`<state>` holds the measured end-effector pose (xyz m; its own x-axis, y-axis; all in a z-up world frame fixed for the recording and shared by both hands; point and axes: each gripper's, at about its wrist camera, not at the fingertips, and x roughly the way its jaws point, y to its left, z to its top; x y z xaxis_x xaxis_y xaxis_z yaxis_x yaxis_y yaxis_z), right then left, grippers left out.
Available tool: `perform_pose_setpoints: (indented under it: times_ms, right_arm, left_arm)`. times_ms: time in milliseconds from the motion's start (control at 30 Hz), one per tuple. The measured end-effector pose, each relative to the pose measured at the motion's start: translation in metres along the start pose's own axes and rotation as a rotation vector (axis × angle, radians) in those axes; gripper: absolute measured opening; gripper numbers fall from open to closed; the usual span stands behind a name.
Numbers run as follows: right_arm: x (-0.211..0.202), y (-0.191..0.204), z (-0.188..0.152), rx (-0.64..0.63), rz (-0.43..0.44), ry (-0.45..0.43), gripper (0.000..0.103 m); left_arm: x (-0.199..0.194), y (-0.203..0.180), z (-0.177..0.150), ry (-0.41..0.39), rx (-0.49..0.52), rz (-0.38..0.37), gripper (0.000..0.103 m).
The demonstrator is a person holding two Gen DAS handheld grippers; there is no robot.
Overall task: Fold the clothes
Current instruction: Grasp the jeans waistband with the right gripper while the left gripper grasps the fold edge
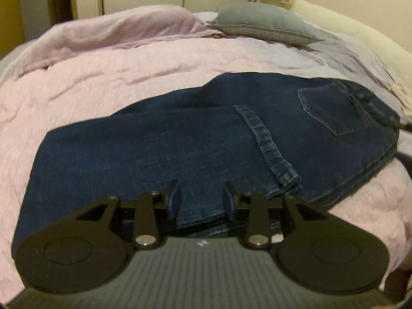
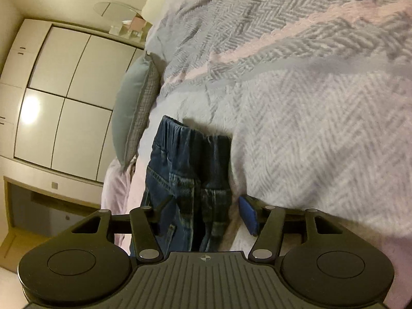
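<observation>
On the pink bedspread, folded jeans between both spread grippers, left, right.

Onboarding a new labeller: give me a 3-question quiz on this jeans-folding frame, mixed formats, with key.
1. True or false: the left gripper is clamped shut on the jeans.
2. Which part of the jeans lies between the right gripper's open fingers? A) leg hem B) waistband end C) nothing
3. Fill in: the jeans lie on a pink ____.

Key: 1 false, its jaws stand apart over the denim; 2 B; 3 bedspread.
</observation>
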<state>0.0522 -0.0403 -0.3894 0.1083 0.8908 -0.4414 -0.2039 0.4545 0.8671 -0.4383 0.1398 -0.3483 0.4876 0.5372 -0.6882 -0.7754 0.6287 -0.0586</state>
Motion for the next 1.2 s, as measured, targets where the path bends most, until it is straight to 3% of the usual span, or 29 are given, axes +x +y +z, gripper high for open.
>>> perform_pose_setpoints:
  times_ms: [67, 200, 267, 433, 500, 600, 700, 733, 867, 933, 1000, 1067, 1200]
  right_arm:
    - [0.004, 0.003, 0.000, -0.012, -0.002, -0.005, 0.058]
    - [-0.002, 0.013, -0.011, -0.108, -0.001, -0.043, 0.057]
    - [0.001, 0.011, -0.016, -0.147, -0.018, -0.043, 0.057]
    - [0.008, -0.006, -0.011, 0.016, -0.004, -0.033, 0.058]
    - [0.006, 0.000, -0.011, 0.023, -0.024, -0.035, 0.058]
    - [0.005, 0.007, -0.015, -0.029, -0.060, -0.042, 0.057]
    - [0.001, 0.012, -0.019, -0.048, -0.095, -0.052, 0.039]
    - [-0.004, 0.017, -0.021, -0.079, -0.093, -0.068, 0.037]
    - [-0.006, 0.037, -0.035, -0.256, -0.129, -0.121, 0.038]
    - [0.005, 0.021, -0.031, -0.175, -0.146, -0.083, 0.045]
    - [0.008, 0.008, -0.026, -0.087, -0.116, -0.071, 0.044]
    - [0.006, 0.018, -0.028, -0.146, -0.139, -0.072, 0.036]
    - [0.008, 0.061, -0.047, -0.409, -0.267, -0.130, 0.030]
  left_arm:
    - [0.006, 0.002, -0.001, 0.009, 0.001, -0.001, 0.030]
    - [-0.018, 0.021, -0.002, -0.053, -0.049, 0.007, 0.030]
    - [-0.018, 0.031, -0.006, -0.028, -0.065, 0.039, 0.030]
    - [-0.029, 0.057, -0.015, -0.024, -0.164, 0.022, 0.026]
    - [-0.031, 0.060, -0.014, -0.028, -0.161, 0.018, 0.026]
    - [-0.031, 0.064, -0.014, -0.028, -0.161, 0.014, 0.026]
    - [-0.031, 0.067, -0.013, -0.027, -0.171, 0.005, 0.026]
    - [-0.032, 0.068, -0.013, -0.031, -0.170, 0.004, 0.026]
    - [-0.031, 0.075, -0.015, -0.034, -0.190, 0.000, 0.026]
    - [-0.030, 0.079, -0.015, -0.035, -0.216, -0.013, 0.026]
    - [-0.031, 0.082, -0.015, -0.039, -0.231, -0.022, 0.026]
    - [-0.033, 0.083, -0.015, -0.043, -0.234, -0.021, 0.026]
    - [-0.041, 0.094, -0.016, -0.069, -0.264, -0.017, 0.026]
